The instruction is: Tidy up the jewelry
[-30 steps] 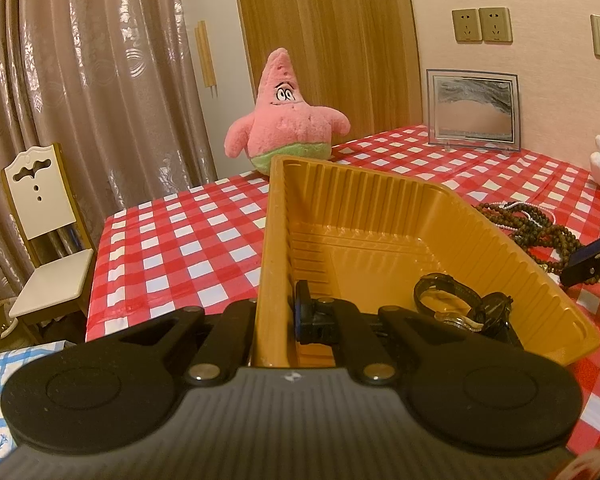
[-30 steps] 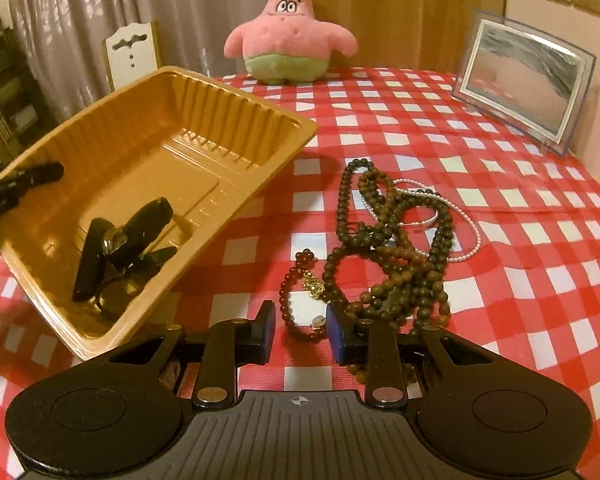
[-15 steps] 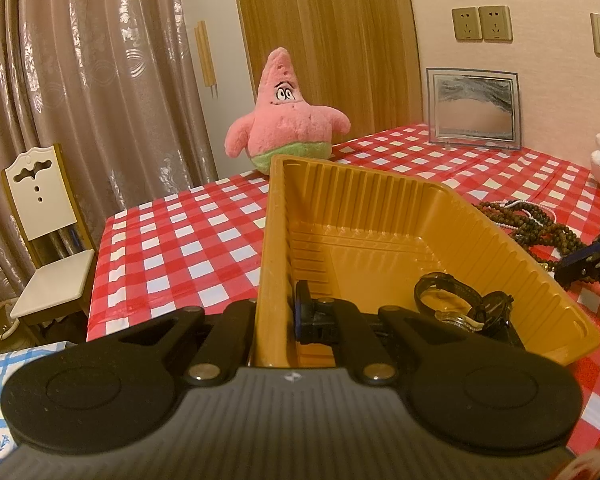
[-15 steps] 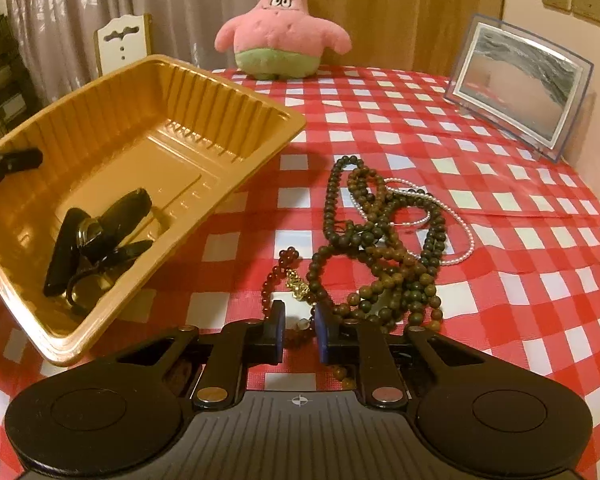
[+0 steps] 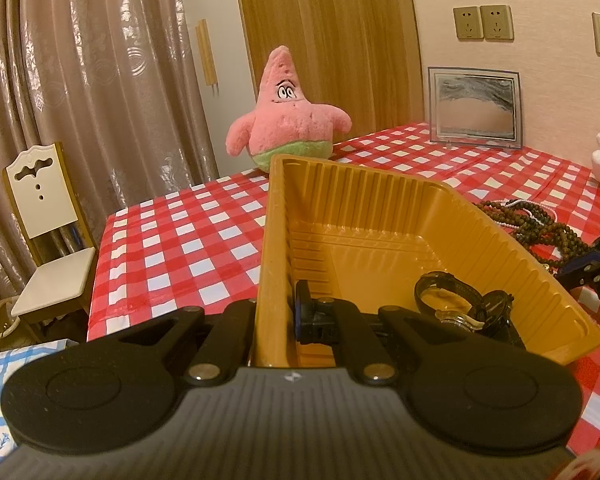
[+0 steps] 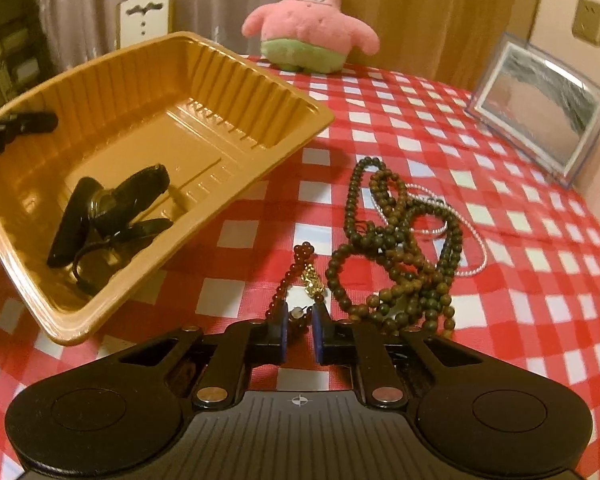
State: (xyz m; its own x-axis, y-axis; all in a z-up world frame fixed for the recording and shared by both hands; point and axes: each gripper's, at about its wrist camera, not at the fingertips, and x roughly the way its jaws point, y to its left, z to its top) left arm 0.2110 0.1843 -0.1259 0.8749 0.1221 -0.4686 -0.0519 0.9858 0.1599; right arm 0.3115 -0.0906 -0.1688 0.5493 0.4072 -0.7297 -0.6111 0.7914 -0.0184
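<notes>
Red-and-white checked tablecloth fills the scene, and on its left side sits the big amber plastic tray, tipped up off the cloth, with a black watch lying in its near corner. The left gripper is clamped tight on the tray's near-left wall, one finger inside, one outside, holding it steady. Right of the tray, a tangle of dark bead necklaces and a thin pearl strand sprawl on the cloth. Now the small one: the dark red bead bracelet with its gold charm, lying just beside the pile, its loop running away from the near edge towards the far side. The right gripper is right on top of its near end, jaws narrow and closing, beads between the blue pads. Right hand is plainly the nearer one; the tray waits just to the left, so I'd expect a short carry that way.
</notes>
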